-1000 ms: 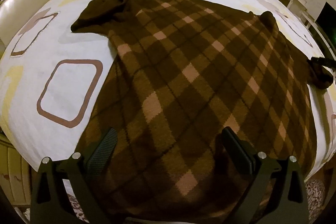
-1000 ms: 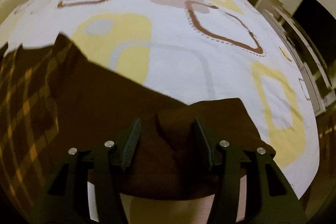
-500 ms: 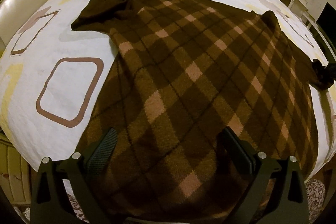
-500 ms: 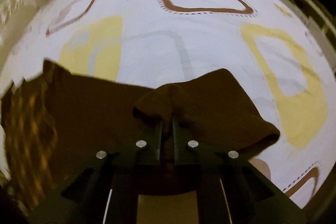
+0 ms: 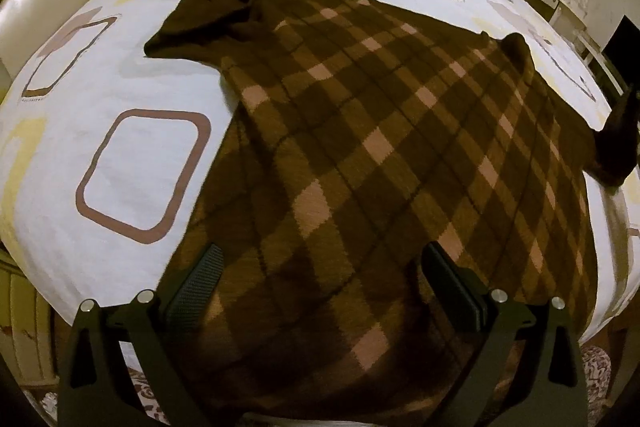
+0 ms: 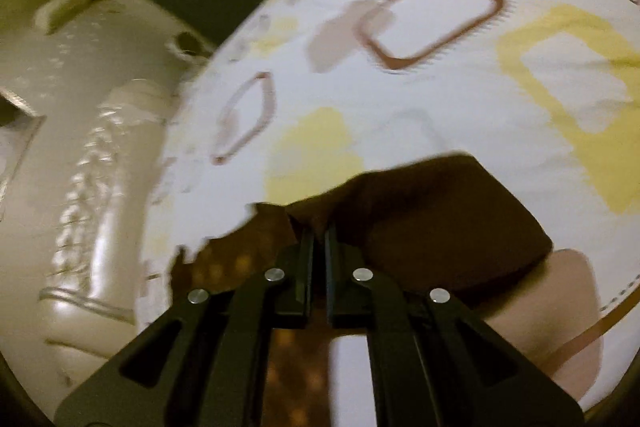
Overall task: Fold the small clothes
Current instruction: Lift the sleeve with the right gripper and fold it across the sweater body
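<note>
Sweater (image 5: 360, 155) lies spread on the bed (image 5: 132, 155). Your right gripper (image 6: 319, 247) has just clamped its right sleeve (image 6: 432, 219) and lifted it, starting the fold; your left gripper (image 5: 320, 279) hovers spread above the hem.

My left gripper (image 5: 320, 279) hangs tilted steeply down, its jaws spread wide with nothing pinched; my right gripper (image 6: 319, 227) has its jaws pressed together, clamping a fold of brown sleeve (image 6: 440, 211)

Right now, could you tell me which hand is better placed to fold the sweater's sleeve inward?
Right: its fingers are shut on the sleeve, while the left gripper hangs open above the sweater.
</note>
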Available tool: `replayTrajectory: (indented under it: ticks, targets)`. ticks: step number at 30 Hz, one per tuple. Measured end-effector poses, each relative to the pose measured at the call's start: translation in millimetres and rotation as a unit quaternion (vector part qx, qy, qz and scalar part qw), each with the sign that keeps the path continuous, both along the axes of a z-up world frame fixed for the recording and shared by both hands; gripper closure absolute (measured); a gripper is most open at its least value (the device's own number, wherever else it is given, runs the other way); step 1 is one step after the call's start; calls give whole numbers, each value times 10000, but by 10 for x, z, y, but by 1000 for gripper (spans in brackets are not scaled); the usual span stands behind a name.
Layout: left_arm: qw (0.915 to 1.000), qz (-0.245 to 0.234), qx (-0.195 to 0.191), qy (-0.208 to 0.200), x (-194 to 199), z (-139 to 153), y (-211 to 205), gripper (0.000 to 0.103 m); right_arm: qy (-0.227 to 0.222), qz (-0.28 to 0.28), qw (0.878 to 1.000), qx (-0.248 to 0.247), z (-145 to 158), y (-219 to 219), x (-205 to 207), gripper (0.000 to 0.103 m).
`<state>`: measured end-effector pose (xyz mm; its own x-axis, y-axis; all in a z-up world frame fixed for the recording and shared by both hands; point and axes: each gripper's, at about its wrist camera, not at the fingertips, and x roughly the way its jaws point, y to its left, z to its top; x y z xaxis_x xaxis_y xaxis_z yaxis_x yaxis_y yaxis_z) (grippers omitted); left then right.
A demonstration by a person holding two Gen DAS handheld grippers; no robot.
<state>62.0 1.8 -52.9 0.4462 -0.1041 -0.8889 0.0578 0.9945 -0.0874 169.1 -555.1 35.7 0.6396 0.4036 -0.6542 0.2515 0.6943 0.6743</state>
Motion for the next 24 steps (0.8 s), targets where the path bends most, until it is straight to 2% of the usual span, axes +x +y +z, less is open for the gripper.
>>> replayTrajectory:
  ticks: [4,8,13,19,24]
  targets:
    - [10000,13,-56,-44,-5,45,38,4,-391,403,9979,332,373,411,63,99]
    - [9999,26,-105,-96,-14,94,91,4,-635,802,9923,692,610,900,192,99]
    - [9998,27,-115,-151,-44,129,204,4,-758,1457,9817,964,737,1686,430,99]
    - [9995,196,-168,-173,-69,136,435,4,-548,2083,9706,1073,497,2685,755,99]
    - [9989,388,-219,-168,-56,114,629,4,-64,2475,9642,952,19,3424,896,99]
